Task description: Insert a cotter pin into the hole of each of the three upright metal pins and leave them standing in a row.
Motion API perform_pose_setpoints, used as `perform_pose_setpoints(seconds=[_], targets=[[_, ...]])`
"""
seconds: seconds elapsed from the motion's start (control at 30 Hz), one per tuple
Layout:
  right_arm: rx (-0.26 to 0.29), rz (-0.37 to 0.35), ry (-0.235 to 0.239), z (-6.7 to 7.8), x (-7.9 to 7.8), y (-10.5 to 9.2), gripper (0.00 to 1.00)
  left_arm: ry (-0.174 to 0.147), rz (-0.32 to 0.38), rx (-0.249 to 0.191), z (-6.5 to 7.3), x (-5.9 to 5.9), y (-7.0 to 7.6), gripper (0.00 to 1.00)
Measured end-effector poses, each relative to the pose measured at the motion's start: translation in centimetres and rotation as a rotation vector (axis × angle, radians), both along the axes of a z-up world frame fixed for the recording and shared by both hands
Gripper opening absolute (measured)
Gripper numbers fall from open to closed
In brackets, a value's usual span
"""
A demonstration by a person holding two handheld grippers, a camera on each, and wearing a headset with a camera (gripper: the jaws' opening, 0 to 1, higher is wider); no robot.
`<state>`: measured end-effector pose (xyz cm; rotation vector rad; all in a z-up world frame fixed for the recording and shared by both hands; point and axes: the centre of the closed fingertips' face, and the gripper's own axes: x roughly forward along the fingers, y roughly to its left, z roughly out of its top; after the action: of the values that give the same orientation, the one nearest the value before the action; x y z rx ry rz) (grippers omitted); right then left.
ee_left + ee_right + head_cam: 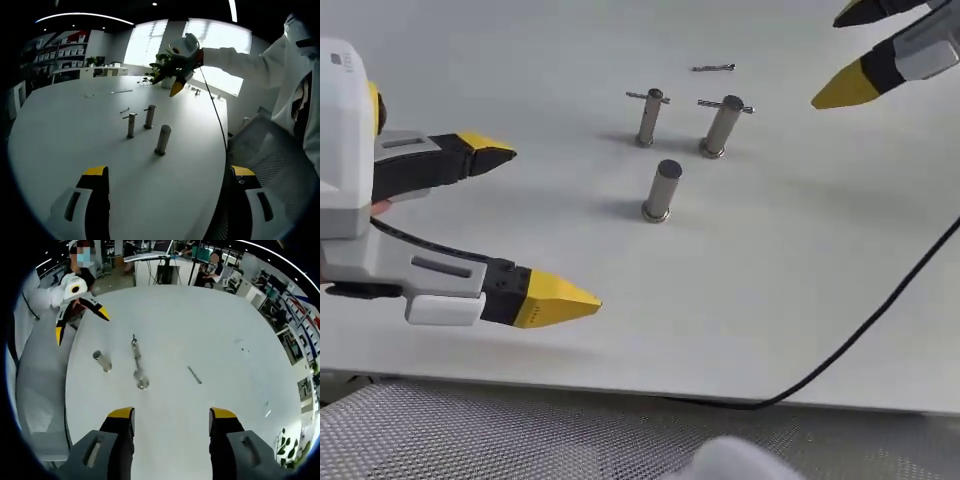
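Three metal pins stand upright on the white counter (790,260). The two farther ones, the left pin (650,118) and the right pin (723,125), stand side by side, and each has a cotter pin pushed crosswise through its top. The bare pin (663,190) stands alone in front of them, nearer the person, with nothing through it. A loose cotter pin (713,68) lies flat on the counter just beyond the two fitted ones.

The left hand-held gripper (535,225) hangs at the left of the head view with its yellow-tipped jaws spread wide and nothing between them. It is well apart from the bare pin, which lies to its right and a little farther away. In the left gripper view that pin stands ahead, roughly midway between the jaws.

The right hand-held gripper (825,60) is at the far right, raised above the counter, its jaws also spread and holding nothing. The loose cotter pin lies to its left, apart from it. In the right gripper view that cotter pin lies ahead, between the jaws but well beyond their tips.

A black cable (860,330) trails across the near right part of the counter.
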<state>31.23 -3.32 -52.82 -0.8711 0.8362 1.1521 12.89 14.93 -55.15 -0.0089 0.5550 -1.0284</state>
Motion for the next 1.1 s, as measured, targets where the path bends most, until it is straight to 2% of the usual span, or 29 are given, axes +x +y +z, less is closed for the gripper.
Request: perform_pose_setpoints(seconds=[0.13,0.37,0.47,0.6,0.63,0.7,0.73,0.8,1.03,1.1], targets=[[-0.020,0.013,0.005,-0.9,1.7,1.3,0.55,-0.004,0.008,-0.002,0.2,-0.4,0.0,0.99],[-0.051,0.039,0.010,-2.8,4.0,3.2,0.47,0.001,0.011,-0.012,0.4,-1.2,-0.1,0.99],[-0.051,-0.010,0.001,-3.7,6.2,3.7,0.37,0.006,0.017,-0.017,0.2,-1.1,0.1,0.99],[-0.038,-0.029,0.012,-4.8,7.9,4.3,0.31,0.011,0.025,-0.018,0.0,-0.9,0.2,0.99],[-0.044,-0.035,0.021,-5.1,8.1,4.2,0.30,0.016,0.027,-0.022,-0.1,-0.9,0.2,0.99],[-0.118,0.013,0.006,-5.7,8.7,3.4,0.26,0.023,0.016,-0.019,-0.2,-1.1,0.0,0.99],[-0.137,0.026,0.021,-6.0,8.6,3.2,0.23,0.022,0.012,-0.015,-0.3,-1.1,-0.1,0.99],[-0.137,0.016,0.038,-6.5,8.6,3.5,0.20,0.023,0.008,-0.012,-0.3,-1.1,-0.2,0.99],[-0.151,0.074,0.049,-7.5,8.1,4.5,0.16,0.026,0.014,-0.021,-0.3,-1.1,-0.3,0.98],[-0.161,0.082,0.032,-7.7,8.4,4.6,0.15,0.027,0.017,-0.025,-0.2,-1.1,-0.3,0.97]])
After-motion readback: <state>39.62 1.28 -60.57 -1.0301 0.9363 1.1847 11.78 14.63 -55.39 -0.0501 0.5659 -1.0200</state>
